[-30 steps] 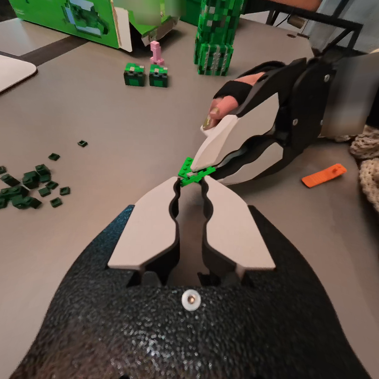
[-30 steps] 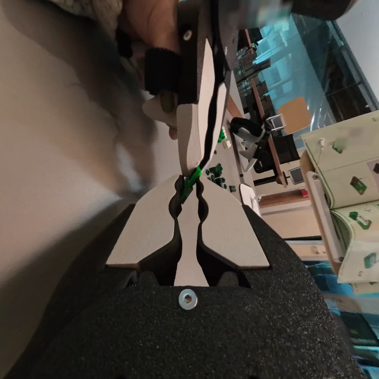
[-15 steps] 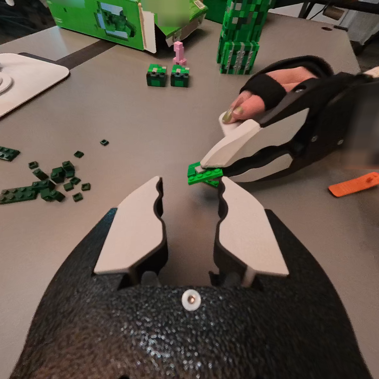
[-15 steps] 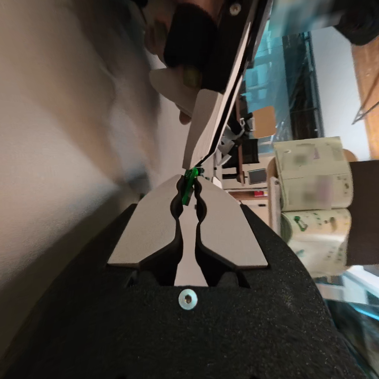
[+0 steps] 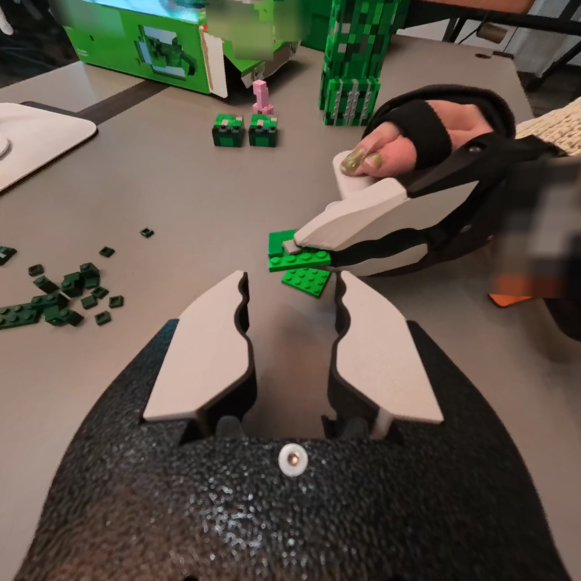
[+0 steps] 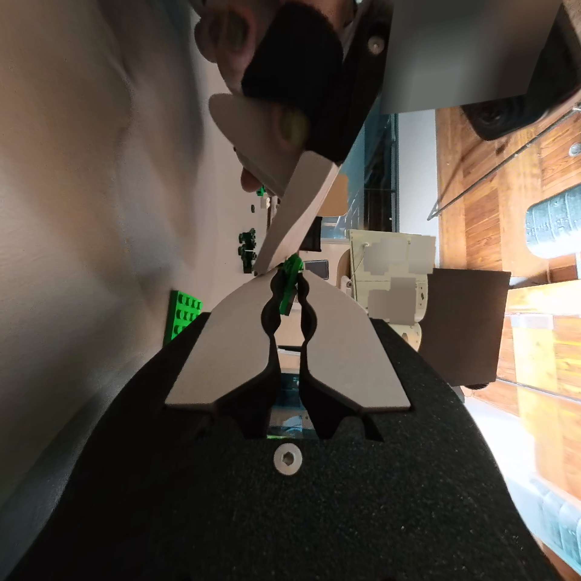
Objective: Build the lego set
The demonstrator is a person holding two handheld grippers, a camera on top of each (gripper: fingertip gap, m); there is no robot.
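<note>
In the left wrist view, my left gripper is open and empty, low over the grey table. My right gripper reaches in from the right, just beyond the left fingertips. It is shut on a bright green plate assembly with a small grey tile on top. A separate bright green plate lies flat on the table beneath it, between my left fingertips. In the right wrist view, the right gripper pinches the assembly edge-on. The loose plate lies at the left. A left finger nearly touches the right gripper's tips.
A pile of dark green pieces lies at the left. Two small green cubes, a pink figure, a tall green block tower and a green box stand at the back. An orange tool lies at the right, a white pad at the far left. From either gripper's tips it is about 30 cm to the pink figure.
My left gripper has opened, let go of the green plates and drawn back. One green plate now lies loose on the table. My right gripper has kept hold of the assembly.
</note>
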